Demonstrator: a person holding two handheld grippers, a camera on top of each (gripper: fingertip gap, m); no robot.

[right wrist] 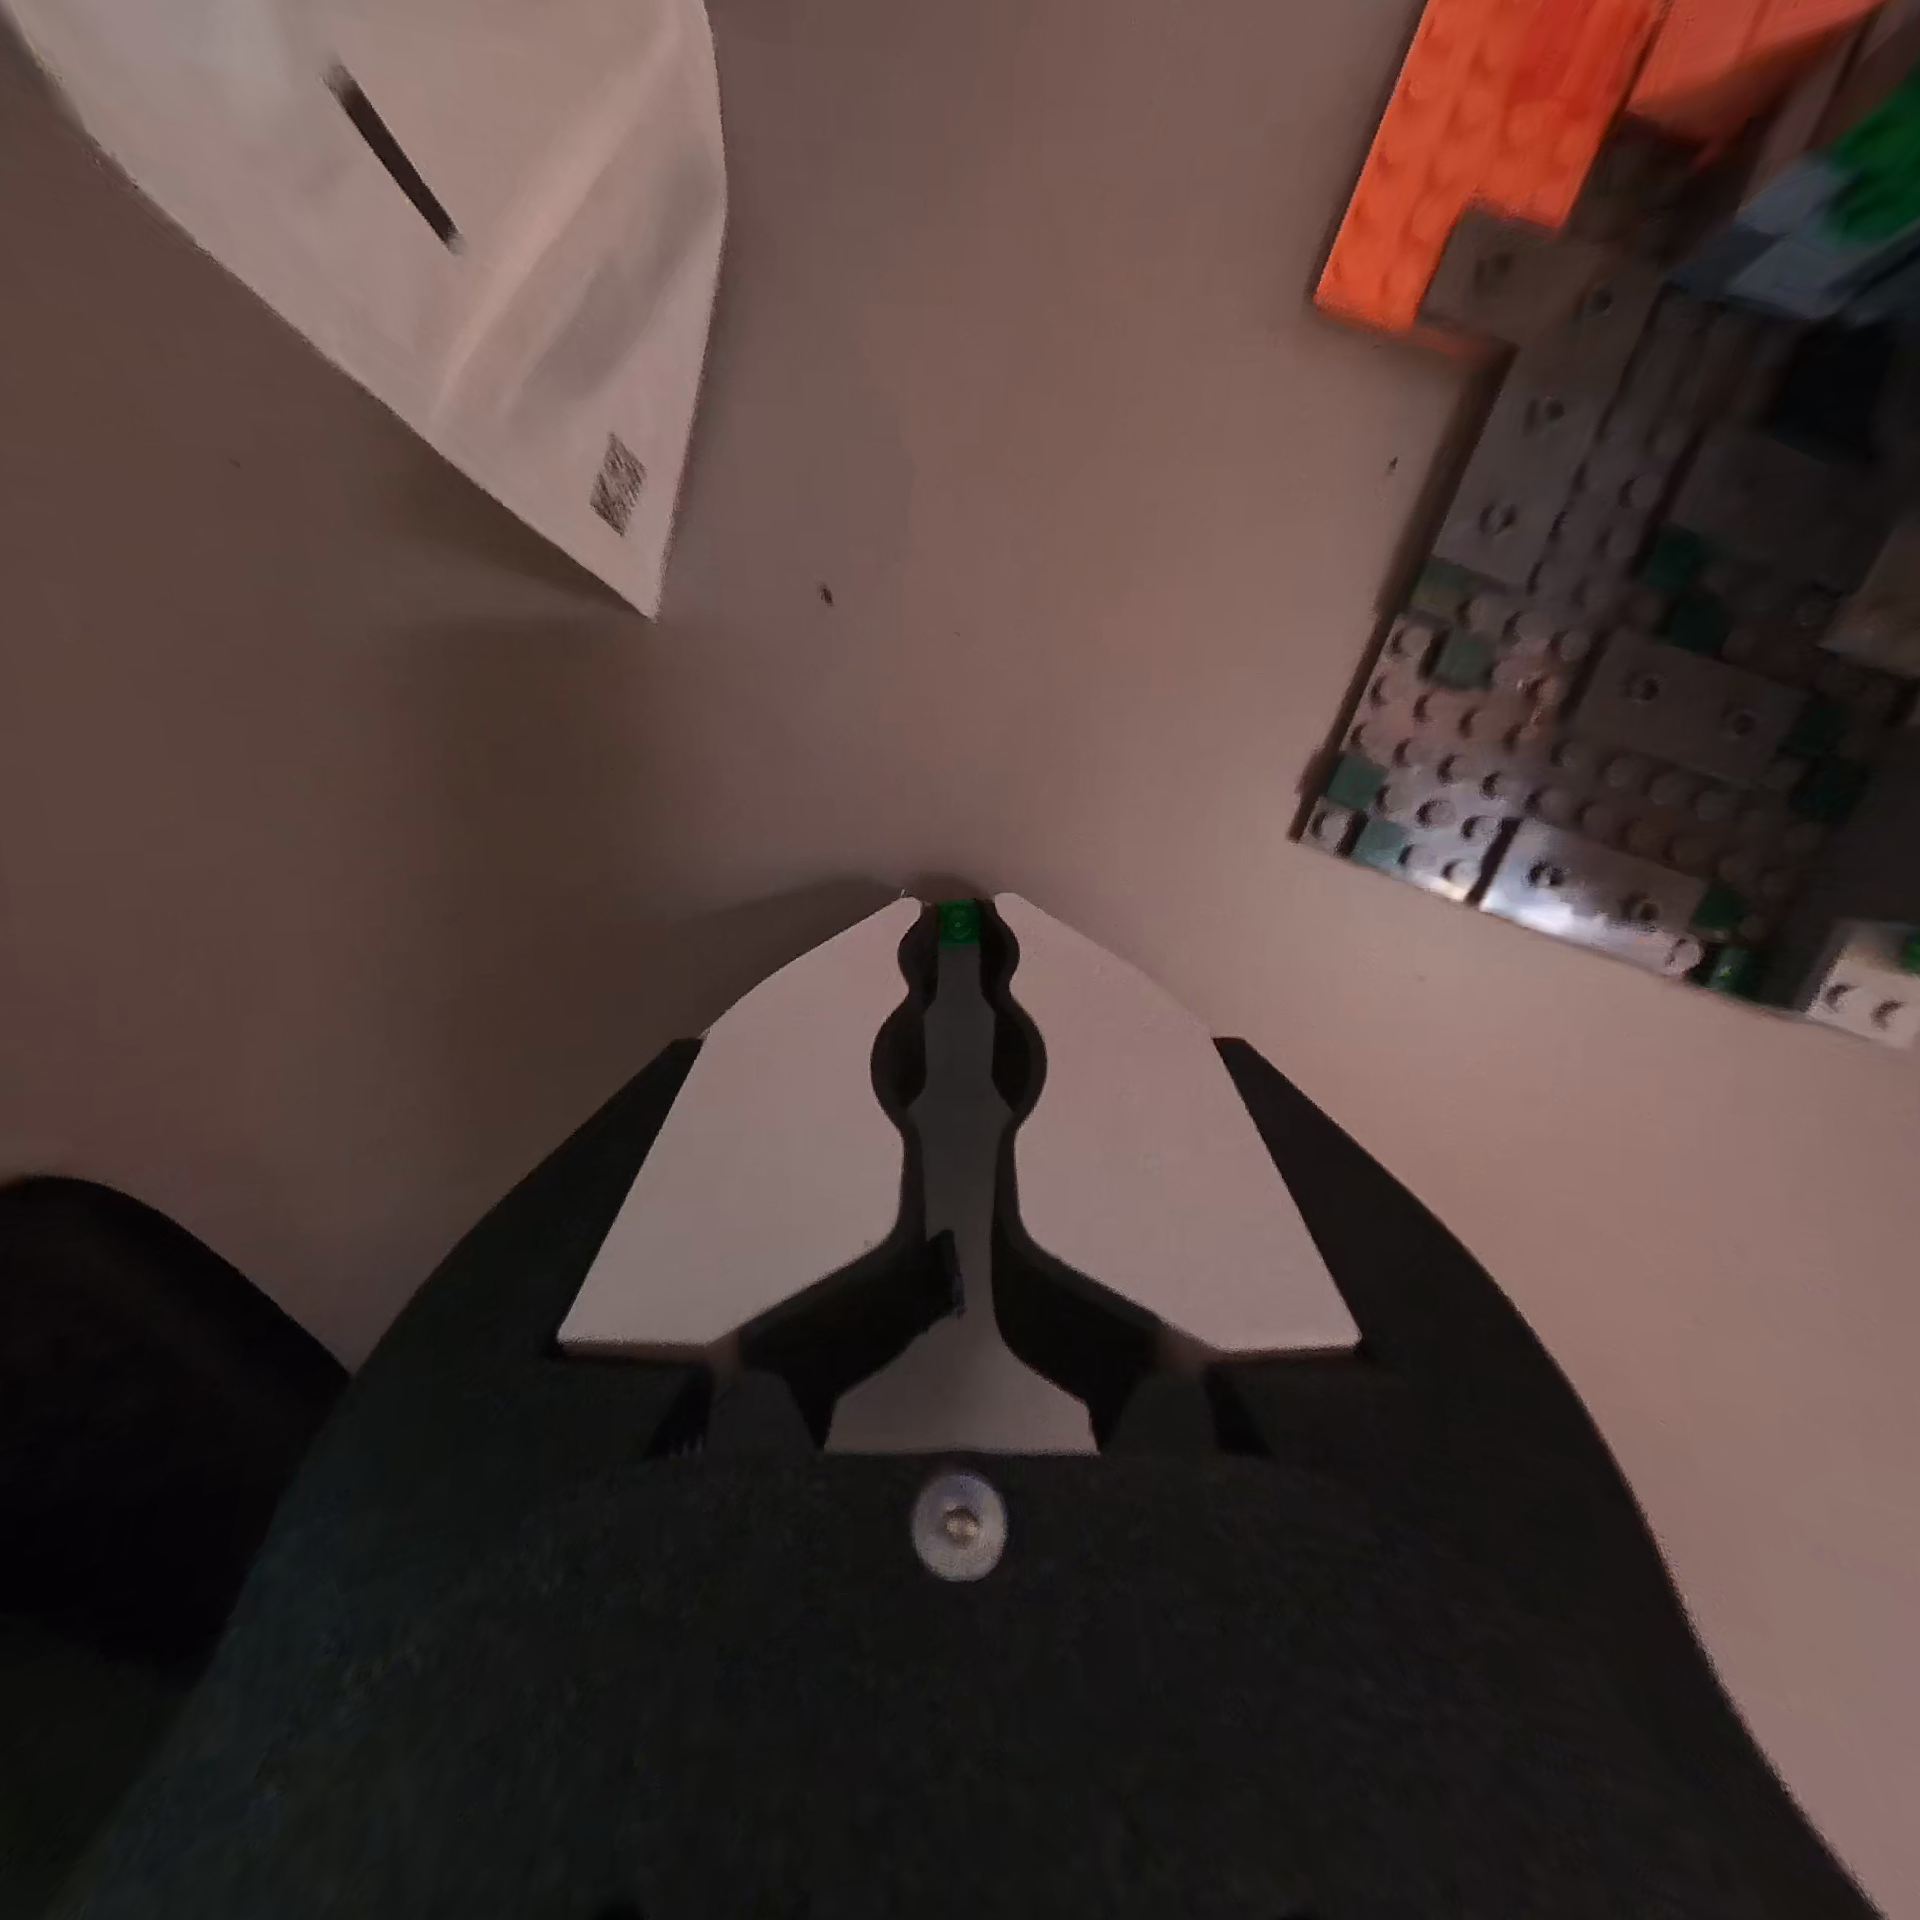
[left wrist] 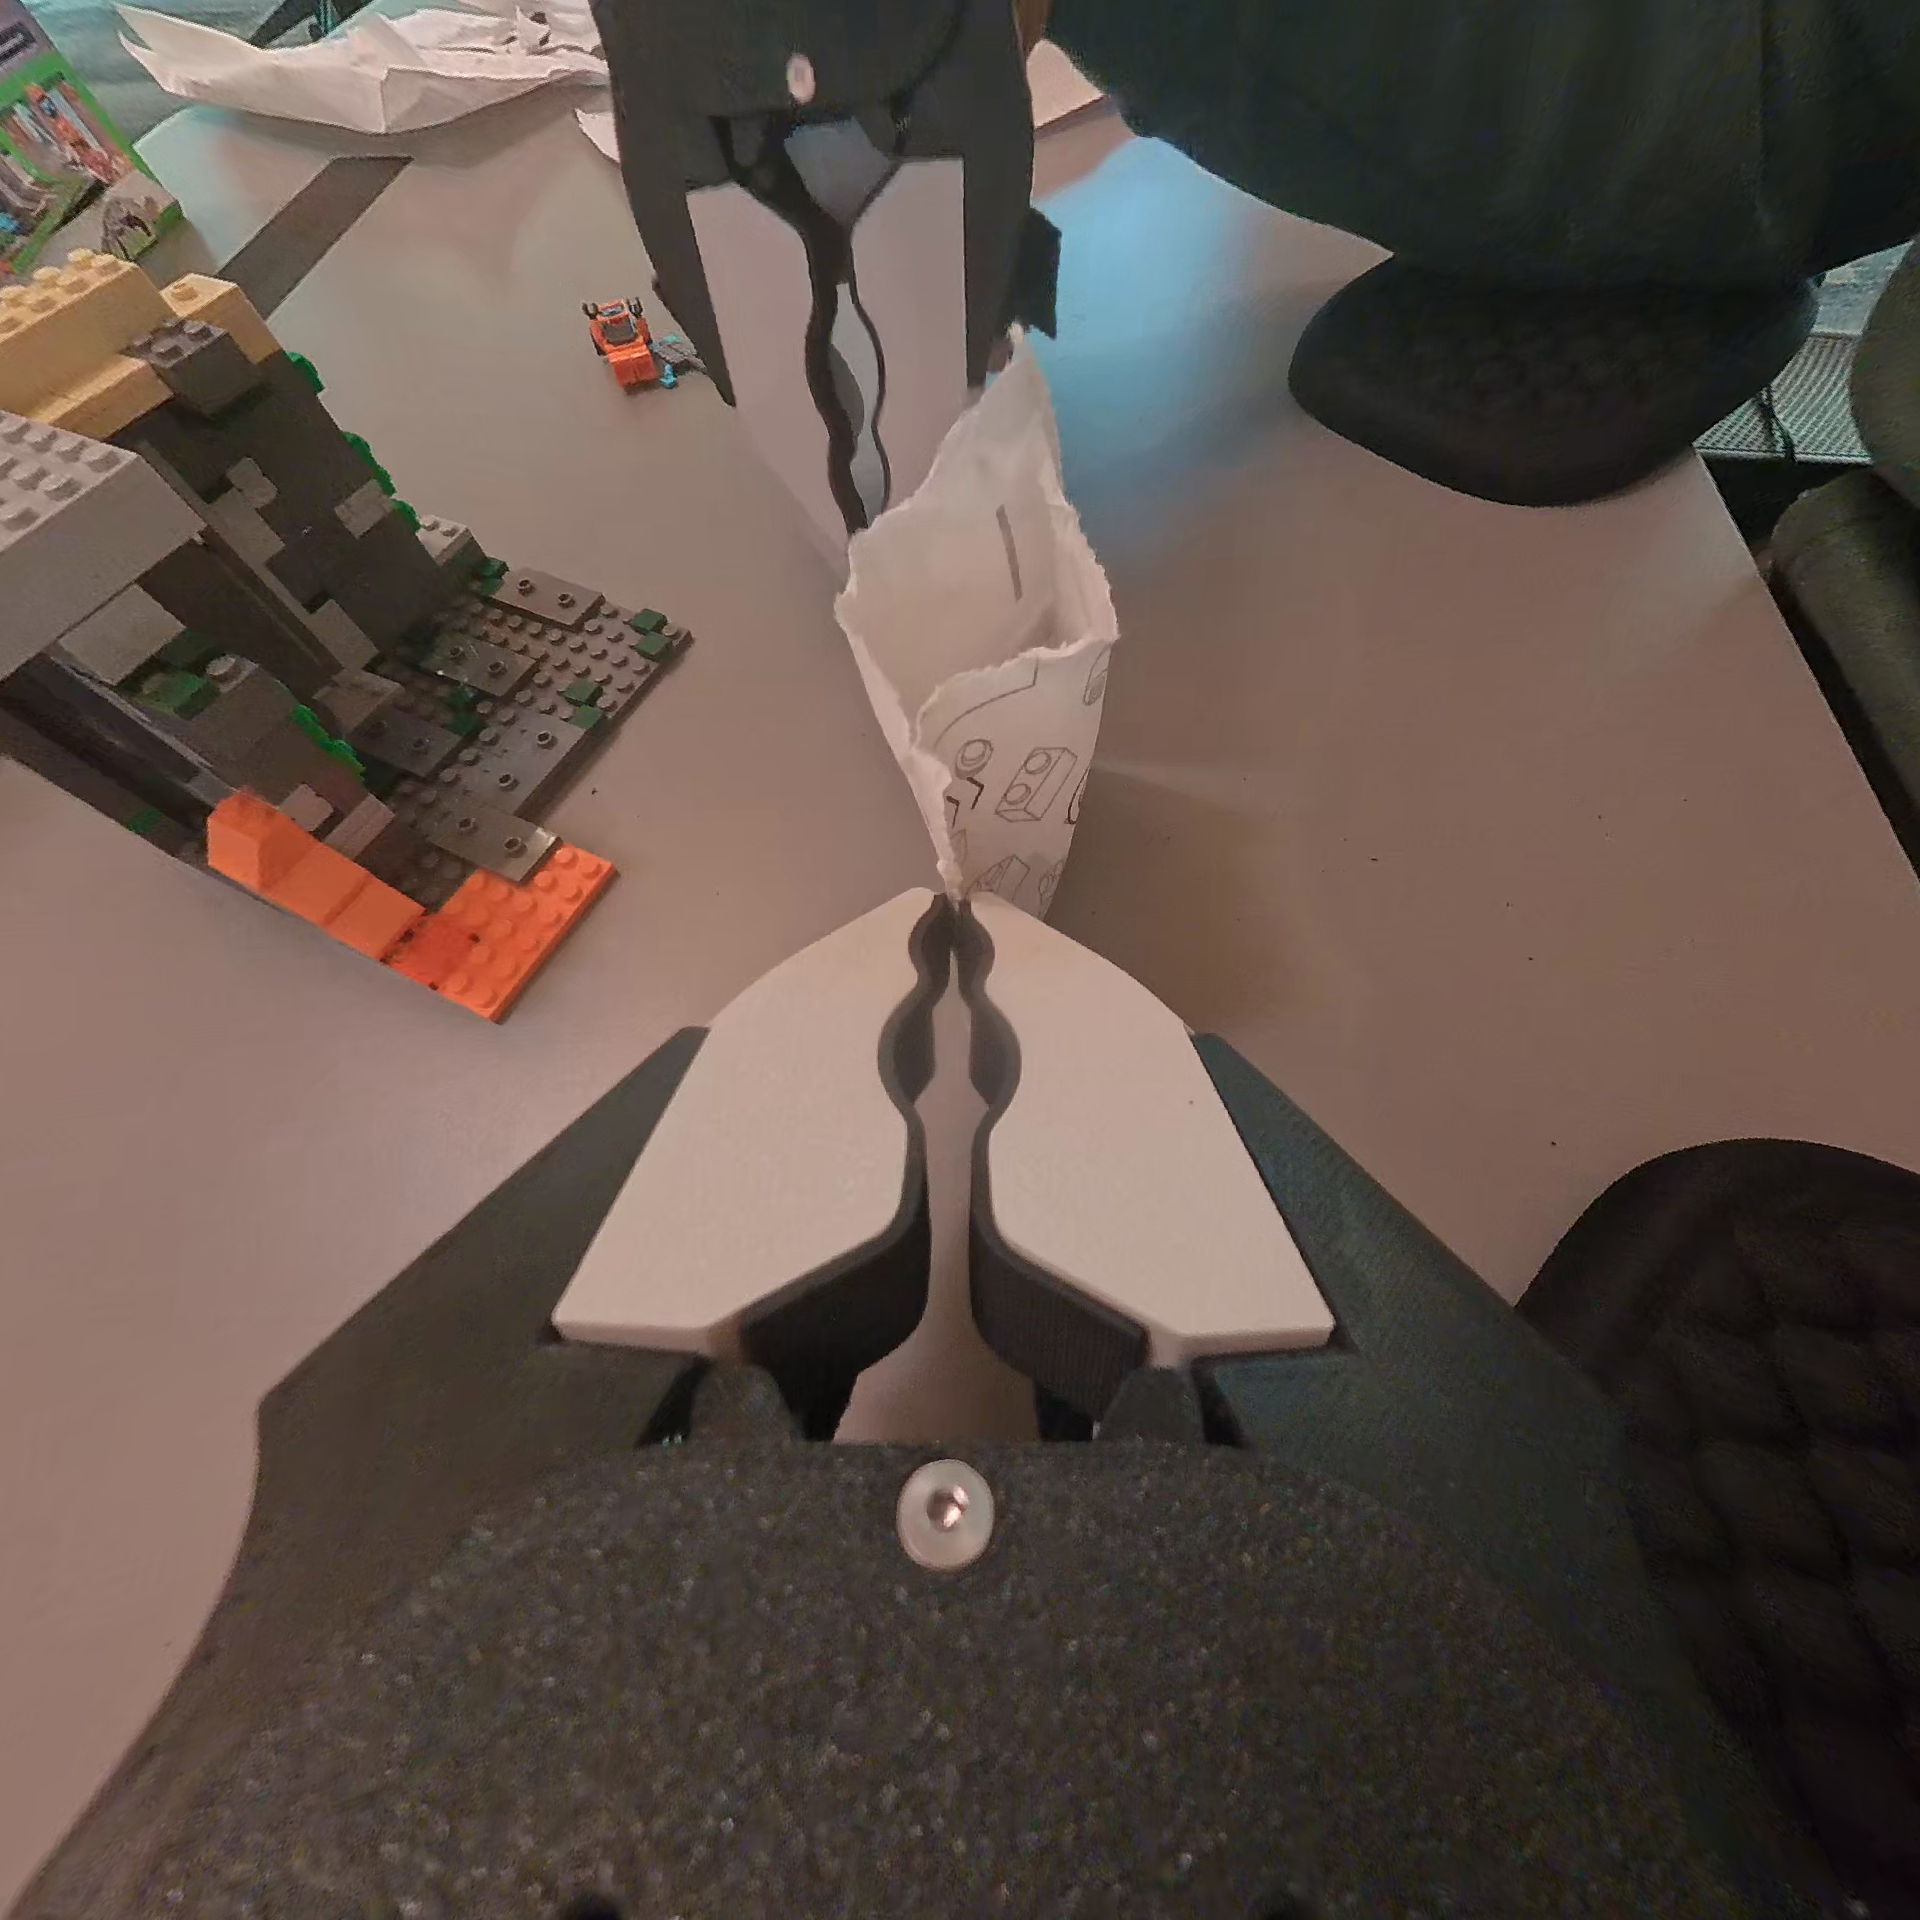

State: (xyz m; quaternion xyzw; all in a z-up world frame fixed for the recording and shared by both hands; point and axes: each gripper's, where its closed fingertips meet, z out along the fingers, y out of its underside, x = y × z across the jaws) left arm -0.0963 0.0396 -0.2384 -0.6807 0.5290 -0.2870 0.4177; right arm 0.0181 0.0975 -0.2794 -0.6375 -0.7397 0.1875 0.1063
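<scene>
The table is a wide, plain grey top, dimly lit, with a few dark specks on it. Beyond its right edge sit dark chair parts, a padded armrest overhanging that side. Toward the far left corner lie crumpled white papers and a green printed box. A brick-built model of grey, tan and green blocks stands near the left edge on a dark studded base with an orange plate at its near corner. A small orange figure lies alone further back.

The left tongs are together, pinching the torn bottom tip of a white paper bag printed with brick outlines, lifted off the table. The right tongs reach in from the far side, close by the bag's torn open top.

Only the right wrist view shows what those right tongs carry: a tiny green stud piece clamped between the tips, over bare table. It also shows the bag's plain side with a small printed code.
</scene>
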